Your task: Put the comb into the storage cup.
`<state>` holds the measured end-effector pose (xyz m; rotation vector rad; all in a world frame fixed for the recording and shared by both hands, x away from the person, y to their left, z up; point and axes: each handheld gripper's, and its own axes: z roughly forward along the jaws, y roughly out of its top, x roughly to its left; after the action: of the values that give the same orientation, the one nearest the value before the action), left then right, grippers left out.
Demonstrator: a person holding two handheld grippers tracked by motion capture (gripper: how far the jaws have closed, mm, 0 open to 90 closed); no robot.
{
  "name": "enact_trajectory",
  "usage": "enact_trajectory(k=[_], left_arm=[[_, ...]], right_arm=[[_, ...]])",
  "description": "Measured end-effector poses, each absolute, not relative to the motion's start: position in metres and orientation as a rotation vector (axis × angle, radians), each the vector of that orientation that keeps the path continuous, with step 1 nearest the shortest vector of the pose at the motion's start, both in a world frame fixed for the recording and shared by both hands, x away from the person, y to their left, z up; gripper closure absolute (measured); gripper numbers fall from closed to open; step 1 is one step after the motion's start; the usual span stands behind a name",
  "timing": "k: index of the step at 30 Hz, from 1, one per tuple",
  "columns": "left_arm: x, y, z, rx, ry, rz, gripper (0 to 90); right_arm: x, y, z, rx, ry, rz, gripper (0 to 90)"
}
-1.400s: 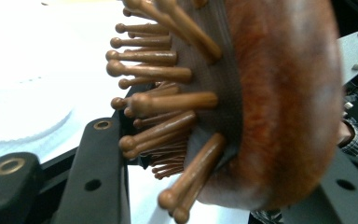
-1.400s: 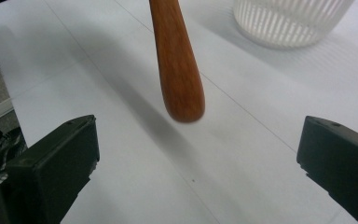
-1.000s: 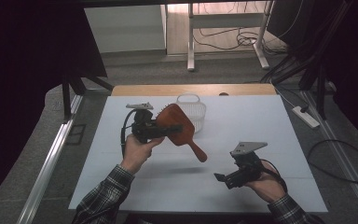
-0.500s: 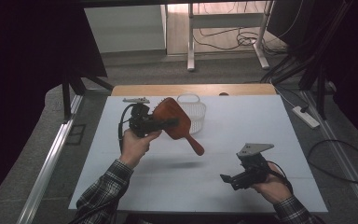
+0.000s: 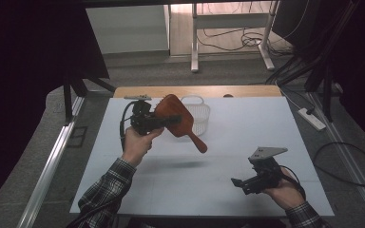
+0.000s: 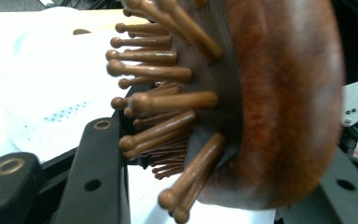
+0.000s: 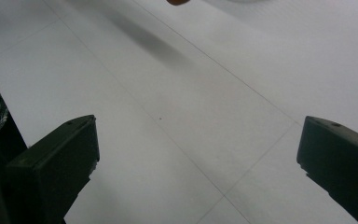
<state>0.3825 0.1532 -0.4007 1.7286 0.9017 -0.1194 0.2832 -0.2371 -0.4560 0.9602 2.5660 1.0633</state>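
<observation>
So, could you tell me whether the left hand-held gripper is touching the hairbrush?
Touching. In the left gripper view, the jaws close on either side of the hairbrush head; the high view shows the left hand-held gripper holding it above the table.

Glossy wooden hairbrush (image 5: 174,116) with wooden pins, matt white table (image 5: 247,142), perforated plastic basket (image 5: 198,116).

Hairbrush (image 5: 176,118) just before basket (image 5: 198,116)

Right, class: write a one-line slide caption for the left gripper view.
Left gripper clamps a wooden hairbrush, pins sideways.
</observation>
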Motion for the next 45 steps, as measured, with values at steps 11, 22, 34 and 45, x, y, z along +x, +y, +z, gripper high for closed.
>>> enact_trajectory(k=[11,22,34,45], left_arm=[[0.391,0.159,-0.394,1.702,0.918,-0.108,53.0],[0.401,0.162,-0.384,1.693,0.933,-0.081,53.1],[0.412,0.165,-0.372,1.679,0.952,-0.048,53.1],[0.422,0.169,-0.363,1.657,0.976,-0.011,53.1]], right_arm=[[0.278,-0.249,-0.457,1.002,2.55,1.054,0.0],[0.274,-0.265,-0.457,1.065,2.501,1.056,0.0],[0.267,-0.283,-0.459,1.095,2.493,1.013,0.0],[0.261,-0.3,-0.458,1.186,2.435,0.994,0.0]])
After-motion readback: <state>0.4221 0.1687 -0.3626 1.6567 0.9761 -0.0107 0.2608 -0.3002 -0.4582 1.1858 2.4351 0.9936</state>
